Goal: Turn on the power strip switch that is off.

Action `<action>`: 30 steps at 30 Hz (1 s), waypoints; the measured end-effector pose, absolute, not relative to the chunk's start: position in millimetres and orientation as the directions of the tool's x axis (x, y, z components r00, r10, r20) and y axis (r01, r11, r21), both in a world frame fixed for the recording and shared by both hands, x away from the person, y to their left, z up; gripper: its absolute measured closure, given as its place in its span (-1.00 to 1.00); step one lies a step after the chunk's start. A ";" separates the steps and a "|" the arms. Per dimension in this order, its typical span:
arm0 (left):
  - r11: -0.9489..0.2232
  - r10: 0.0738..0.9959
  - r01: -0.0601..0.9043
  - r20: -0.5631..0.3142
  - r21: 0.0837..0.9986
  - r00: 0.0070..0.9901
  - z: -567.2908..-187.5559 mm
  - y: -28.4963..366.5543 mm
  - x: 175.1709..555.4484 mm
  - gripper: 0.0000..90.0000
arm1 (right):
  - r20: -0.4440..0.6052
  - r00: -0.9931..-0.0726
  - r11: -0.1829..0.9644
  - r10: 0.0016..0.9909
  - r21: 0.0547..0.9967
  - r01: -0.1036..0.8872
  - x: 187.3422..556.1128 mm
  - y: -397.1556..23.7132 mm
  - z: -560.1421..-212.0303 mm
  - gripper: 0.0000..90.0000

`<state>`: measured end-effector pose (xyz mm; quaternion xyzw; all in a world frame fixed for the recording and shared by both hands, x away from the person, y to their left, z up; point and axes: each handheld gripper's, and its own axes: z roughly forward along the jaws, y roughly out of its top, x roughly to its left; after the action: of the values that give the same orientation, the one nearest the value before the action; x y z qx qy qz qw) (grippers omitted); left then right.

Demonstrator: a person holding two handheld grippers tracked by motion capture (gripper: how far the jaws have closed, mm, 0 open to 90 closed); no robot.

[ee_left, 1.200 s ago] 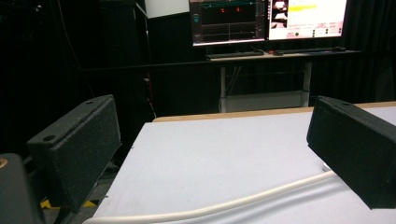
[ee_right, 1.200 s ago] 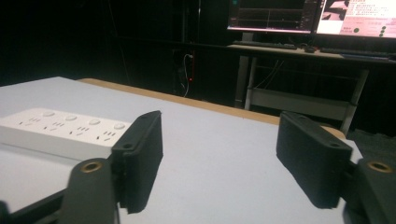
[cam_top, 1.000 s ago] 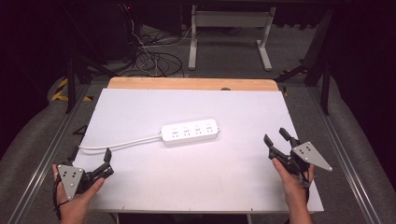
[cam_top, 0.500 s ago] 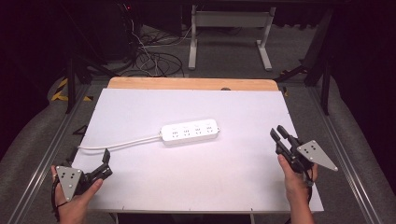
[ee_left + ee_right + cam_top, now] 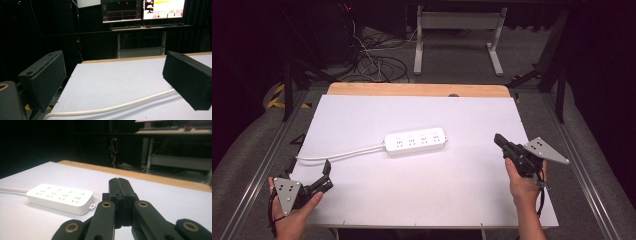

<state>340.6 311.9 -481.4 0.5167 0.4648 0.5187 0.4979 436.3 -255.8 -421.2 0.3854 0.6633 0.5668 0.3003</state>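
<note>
Two tools in view, one per hand. Left tool (image 5: 324,175) at the near-left corner of the white tabletop (image 5: 462,190), jaws spread wide, nothing between them; in the left gripper view the cord (image 5: 112,108) runs across the tabletop just beyond the jaws. Right tool (image 5: 499,141) near the right edge, jaws pressed together, empty, pointing toward the far left. Power strip (image 5: 415,141) lies flat at mid-tabletop, sockets up, well apart from both tools. Cord leaves its left end and trails to the near-left edge. Monitors (image 5: 142,10) on a far desk.
</note>
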 end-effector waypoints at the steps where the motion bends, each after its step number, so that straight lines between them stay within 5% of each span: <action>1: -0.072 0.997 -0.036 0.073 0.997 0.030 -481.4 311.9 340.6 -0.88 | 0.039 -0.523 0.060 0.852 0.983 0.171 436.3 -255.8 -421.2 1.00; 30: -0.085 0.995 -0.024 0.087 0.996 0.055 -483.0 308.0 345.0 -0.85 | -0.051 -0.721 0.334 0.691 0.907 0.256 506.0 -115.8 -373.6 1.00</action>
<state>345.0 308.0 -483.0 0.5294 0.4585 0.5123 0.4970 506.0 -115.8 -373.6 0.3012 0.7862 0.4923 0.2209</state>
